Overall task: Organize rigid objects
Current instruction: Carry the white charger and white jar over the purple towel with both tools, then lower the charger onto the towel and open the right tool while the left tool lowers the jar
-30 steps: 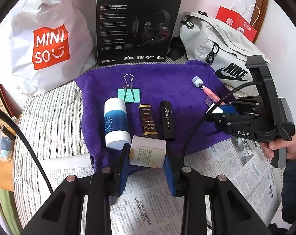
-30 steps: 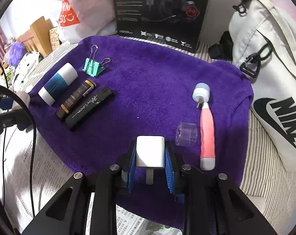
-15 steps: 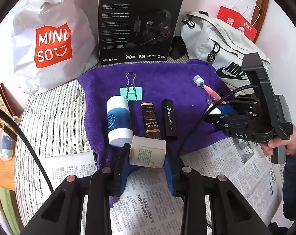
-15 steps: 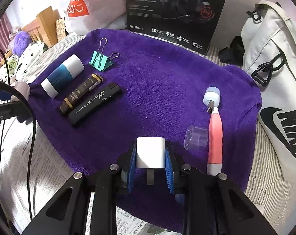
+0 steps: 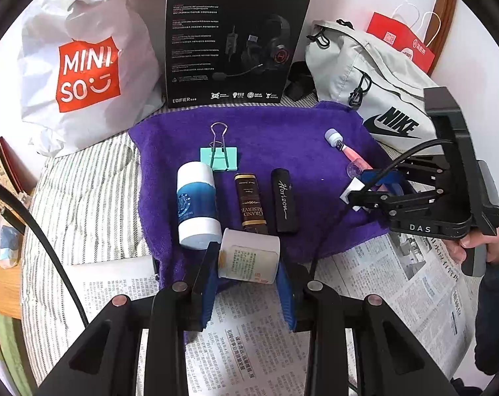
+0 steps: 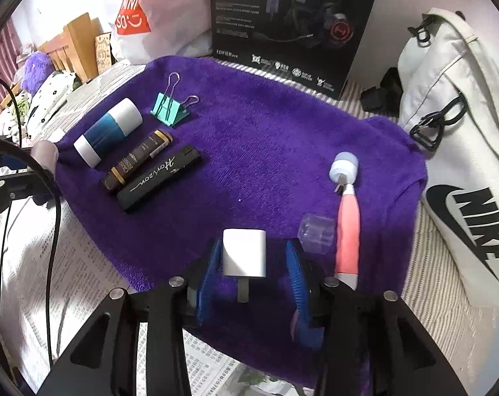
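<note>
My left gripper (image 5: 248,260) is shut on a white labelled bottle (image 5: 248,255), held sideways at the near edge of the purple towel (image 5: 282,128). On the towel lie a blue and white tube (image 5: 196,204), a brown box (image 5: 250,199), a black "Horizon" case (image 5: 284,199) and a green binder clip (image 5: 218,156). My right gripper (image 6: 253,259) has opened; the white charger plug (image 6: 245,252) rests on the towel against the left finger, with a gap to the right finger. A pink tool (image 6: 347,224) and a clear cap (image 6: 316,232) lie beside it.
A black headset box (image 5: 233,39), a white Miniso bag (image 5: 81,59) and a white Nike bag (image 5: 375,92) stand behind the towel. Newspaper (image 5: 249,340) covers the striped sheet in front. A red paper bag (image 5: 401,41) stands far right.
My right gripper's fingers have spread apart and let go of the white charger plug. Both grippers drew back slightly. The left still holds the bottle.
</note>
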